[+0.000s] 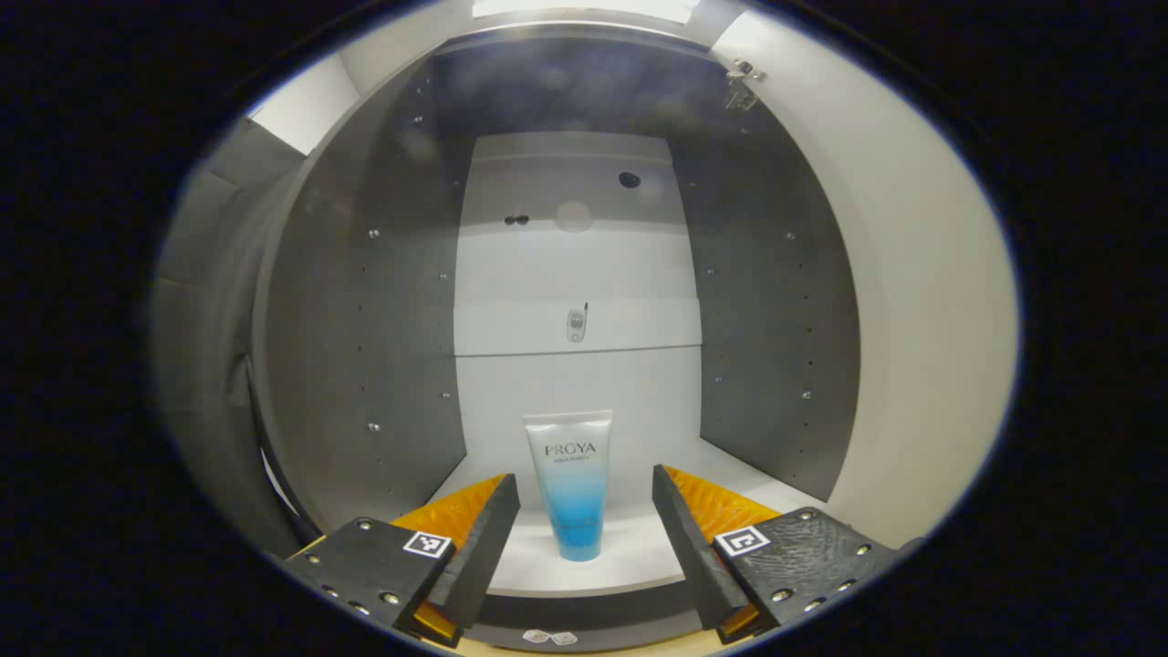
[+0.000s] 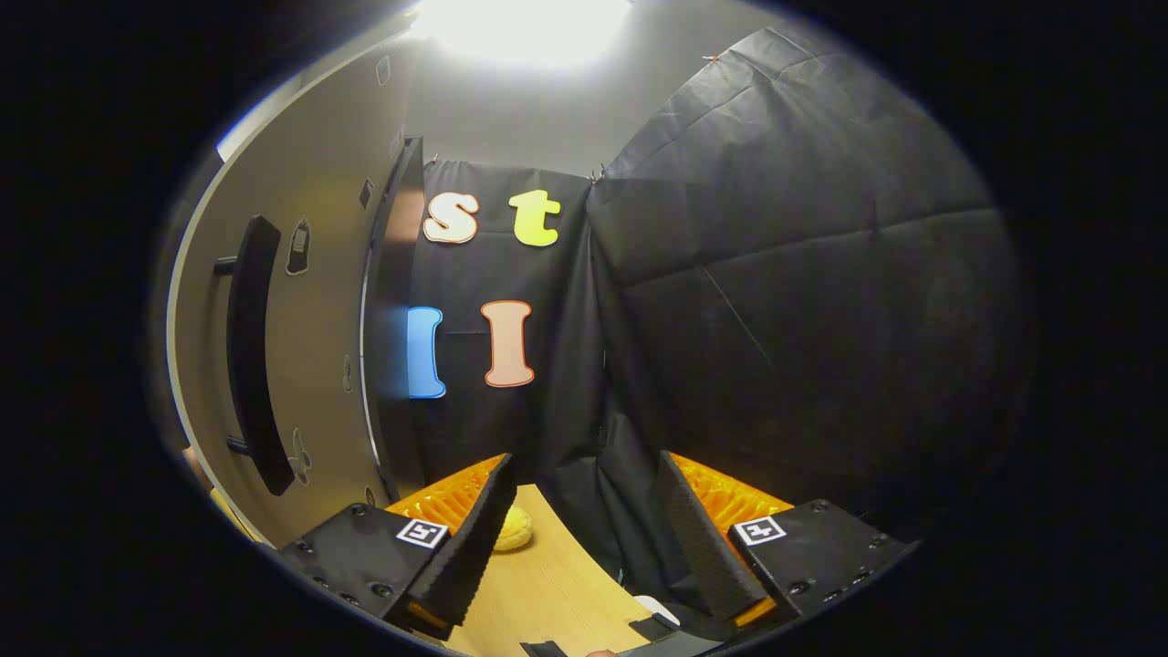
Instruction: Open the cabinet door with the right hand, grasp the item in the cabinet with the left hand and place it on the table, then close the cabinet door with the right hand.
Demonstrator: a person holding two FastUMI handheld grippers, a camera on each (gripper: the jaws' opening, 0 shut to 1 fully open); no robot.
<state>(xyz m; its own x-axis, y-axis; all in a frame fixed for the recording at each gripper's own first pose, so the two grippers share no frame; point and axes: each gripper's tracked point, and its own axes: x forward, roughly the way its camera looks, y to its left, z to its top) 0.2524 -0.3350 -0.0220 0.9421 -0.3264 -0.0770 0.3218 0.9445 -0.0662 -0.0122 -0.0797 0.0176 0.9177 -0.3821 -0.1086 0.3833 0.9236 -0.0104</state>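
Inside the open grey cabinet (image 1: 776, 301), a white-to-blue plastic squeeze tube (image 1: 571, 484) stands cap-down between the wide-open, empty left gripper (image 1: 584, 525); light, soft and likely slippery, best pinched mid-body; right gripper (image 2: 582, 529) open, empty beside the door (image 2: 319, 301)

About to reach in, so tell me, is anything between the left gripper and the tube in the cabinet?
No. In the left gripper view the shelf is bare between the open left gripper and the upright tube.

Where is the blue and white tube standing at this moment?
In the left gripper view, the tube stands upright on the cabinet floor, centred, just ahead of the open left gripper.
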